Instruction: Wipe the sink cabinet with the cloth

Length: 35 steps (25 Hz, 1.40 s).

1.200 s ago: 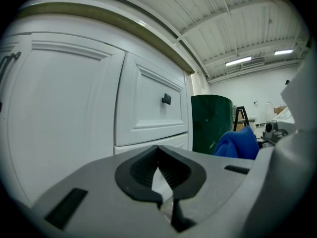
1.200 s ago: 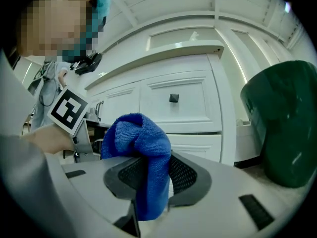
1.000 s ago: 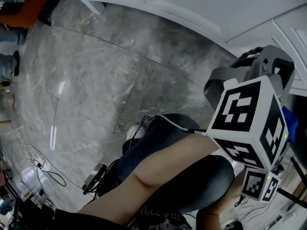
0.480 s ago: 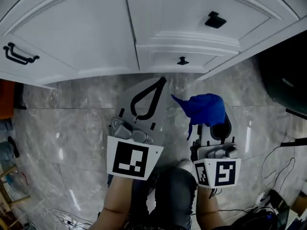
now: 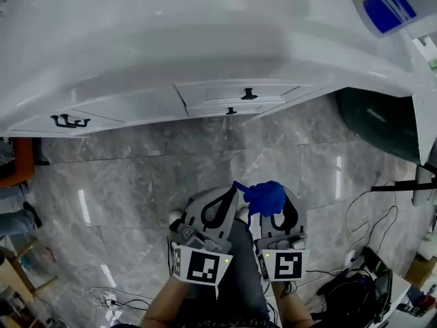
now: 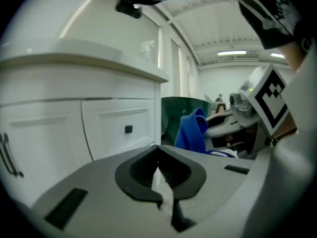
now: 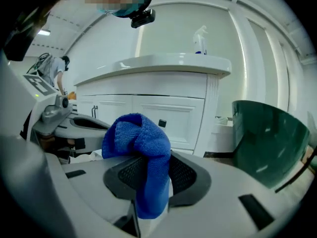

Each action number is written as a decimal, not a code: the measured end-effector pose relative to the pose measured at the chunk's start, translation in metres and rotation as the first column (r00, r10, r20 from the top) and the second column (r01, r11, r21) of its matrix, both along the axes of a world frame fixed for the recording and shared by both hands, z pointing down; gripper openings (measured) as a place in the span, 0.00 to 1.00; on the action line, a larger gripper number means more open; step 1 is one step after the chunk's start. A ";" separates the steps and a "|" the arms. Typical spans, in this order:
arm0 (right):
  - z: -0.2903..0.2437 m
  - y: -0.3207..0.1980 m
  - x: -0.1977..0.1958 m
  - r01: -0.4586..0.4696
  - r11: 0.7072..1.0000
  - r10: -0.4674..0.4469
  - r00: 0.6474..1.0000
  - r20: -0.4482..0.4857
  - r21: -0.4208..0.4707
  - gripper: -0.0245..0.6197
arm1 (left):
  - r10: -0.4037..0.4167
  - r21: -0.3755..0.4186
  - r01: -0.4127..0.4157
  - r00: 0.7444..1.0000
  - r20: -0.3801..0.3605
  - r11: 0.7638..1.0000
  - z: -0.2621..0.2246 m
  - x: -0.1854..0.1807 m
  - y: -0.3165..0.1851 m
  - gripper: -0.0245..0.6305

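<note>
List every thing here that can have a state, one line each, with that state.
left gripper: shut, nothing in it
right gripper: shut on the cloth
cloth: bunched up, held clear of the cabinet
cabinet: doors closed

The floor point(image 5: 136, 176) was grey veined marble tile, glossy with streaks of reflected light. The white sink cabinet point(image 5: 136, 108) stood on it, with a dark green bin point(image 5: 372, 121) just beside the cabinet's right end. Loose cables point(image 5: 362, 224) lay tangled on the floor at the lower right, and more at the lower left.
</note>
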State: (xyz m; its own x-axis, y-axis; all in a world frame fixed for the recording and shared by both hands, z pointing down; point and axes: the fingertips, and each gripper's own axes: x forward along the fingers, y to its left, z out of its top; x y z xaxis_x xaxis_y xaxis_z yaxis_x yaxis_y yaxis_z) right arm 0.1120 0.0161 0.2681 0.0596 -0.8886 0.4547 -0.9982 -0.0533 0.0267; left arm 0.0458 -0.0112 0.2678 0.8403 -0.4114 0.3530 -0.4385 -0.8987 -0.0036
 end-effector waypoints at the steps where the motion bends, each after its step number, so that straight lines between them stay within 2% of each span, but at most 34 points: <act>1: -0.017 0.012 -0.004 0.000 0.999 0.000 1.000 0.012 -0.037 0.22 | 0.016 -0.010 -0.016 1.000 -0.022 1.000 -0.025 0.000 0.013 0.04; 5: -0.100 0.059 -0.007 -0.006 0.982 0.011 1.000 0.021 -0.189 0.22 | 0.002 -0.163 -0.017 0.996 -0.091 0.986 -0.131 -0.013 0.047 0.04; 8: -0.182 0.081 -0.014 0.004 0.978 -0.003 1.000 0.004 -0.207 0.22 | 0.036 -0.220 -0.059 0.994 -0.107 0.974 -0.215 -0.015 0.074 0.04; 11: -0.252 0.101 -0.018 0.001 0.975 -0.003 1.000 -0.005 -0.223 0.22 | 0.080 -0.237 -0.117 0.984 -0.161 0.964 -0.292 -0.011 0.106 0.04; 14: -0.309 0.116 -0.019 -0.020 0.978 0.021 1.000 -0.001 -0.205 0.22 | 0.134 -0.242 -0.180 0.972 -0.194 0.953 -0.352 -0.007 0.141 0.04; 16: -0.337 0.125 -0.016 -0.016 0.983 0.013 1.000 -0.016 -0.185 0.22 | 0.133 -0.261 -0.186 0.969 -0.208 0.947 -0.380 -0.003 0.155 0.04; 19: -0.362 0.129 -0.012 -0.002 0.988 0.002 1.000 0.004 -0.152 0.22 | 0.118 -0.255 -0.172 0.970 -0.214 0.952 -0.403 0.010 0.164 0.04; 21: -0.371 0.133 -0.006 0.009 0.993 -0.007 1.000 0.015 -0.122 0.22 | 0.136 -0.237 -0.185 0.968 -0.211 0.954 -0.411 0.022 0.173 0.04; 26: -0.392 0.149 0.025 0.014 0.997 -0.014 1.000 0.000 -0.077 0.22 | 0.161 -0.216 -0.218 0.954 -0.254 0.952 -0.431 0.053 0.198 0.04; 30: -0.405 0.159 0.050 0.028 0.999 -0.029 0.999 -0.032 -0.045 0.22 | 0.172 -0.179 -0.221 0.952 -0.254 0.959 -0.440 0.077 0.210 0.04; 35: -0.413 0.165 0.072 0.017 1.000 -0.018 1.000 -0.007 -0.023 0.22 | 0.187 -0.151 -0.230 0.949 -0.252 0.961 -0.447 0.104 0.220 0.04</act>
